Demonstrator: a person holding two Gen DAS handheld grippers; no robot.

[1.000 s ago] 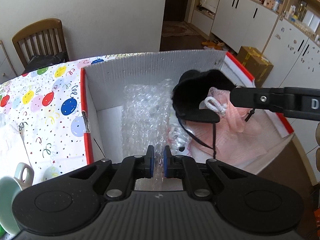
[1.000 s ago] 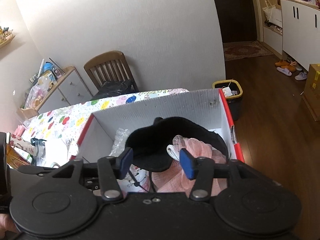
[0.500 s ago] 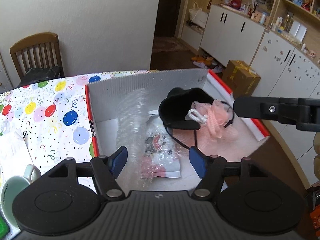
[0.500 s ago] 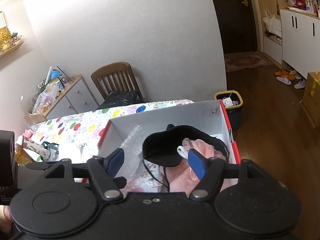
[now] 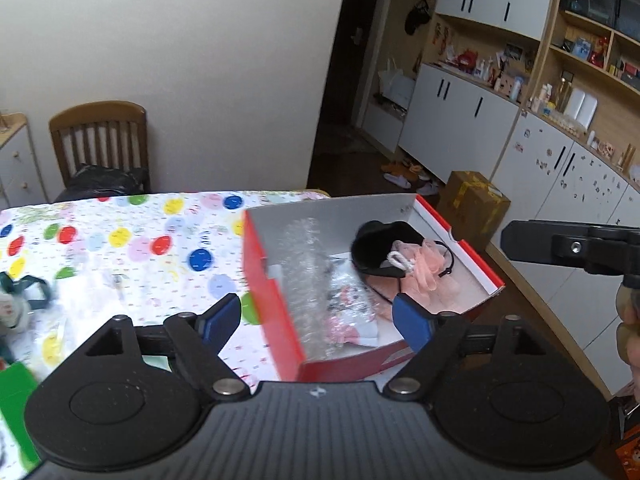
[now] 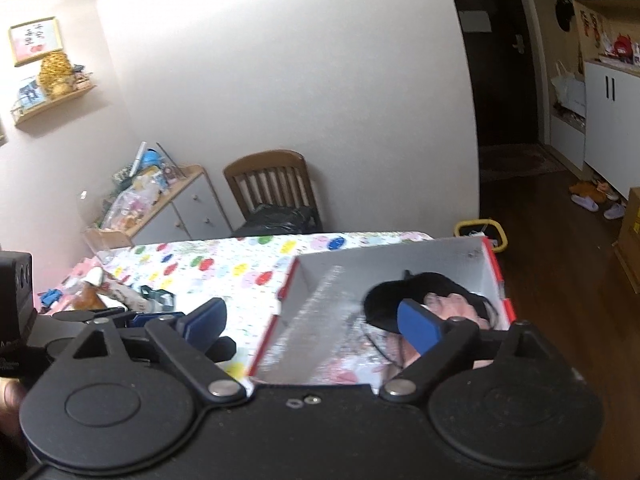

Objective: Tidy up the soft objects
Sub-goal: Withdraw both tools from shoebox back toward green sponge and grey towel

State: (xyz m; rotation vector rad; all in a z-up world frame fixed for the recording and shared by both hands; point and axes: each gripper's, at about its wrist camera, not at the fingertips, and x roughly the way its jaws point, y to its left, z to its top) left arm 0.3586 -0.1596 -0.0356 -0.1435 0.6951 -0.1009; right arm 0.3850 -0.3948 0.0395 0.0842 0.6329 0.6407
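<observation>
A red cardboard box [image 5: 276, 320] [image 6: 496, 276] with a white inside stands on the balloon-print tablecloth [image 5: 132, 240]. In it lie a black eye mask [image 5: 380, 248] [image 6: 384, 296], a pink mesh puff [image 5: 428, 272] [image 6: 452, 304] with a white cord, and bubble wrap [image 5: 312, 276] [image 6: 320, 320]. My left gripper [image 5: 316, 320] hangs above the box's near end, jaws still opening, nothing between them. My right gripper [image 6: 316, 320] is above the box too, jaws opening and empty. One arm of the right gripper [image 5: 560, 246] shows at the right of the left wrist view.
A wooden chair [image 5: 100, 144] [image 6: 272, 188] stands behind the table. Small items [image 6: 100, 292] lie at the table's left end, with a green object [image 5: 16, 384] near its front. A yellow-rimmed bin [image 6: 480, 232] and a cardboard box [image 5: 472, 204] sit on the floor to the right.
Both grippers rose and drew back from the box. The left went from shut to wide open, the right opened wider. The black mask, once between the right jaws, now lies in the box.
</observation>
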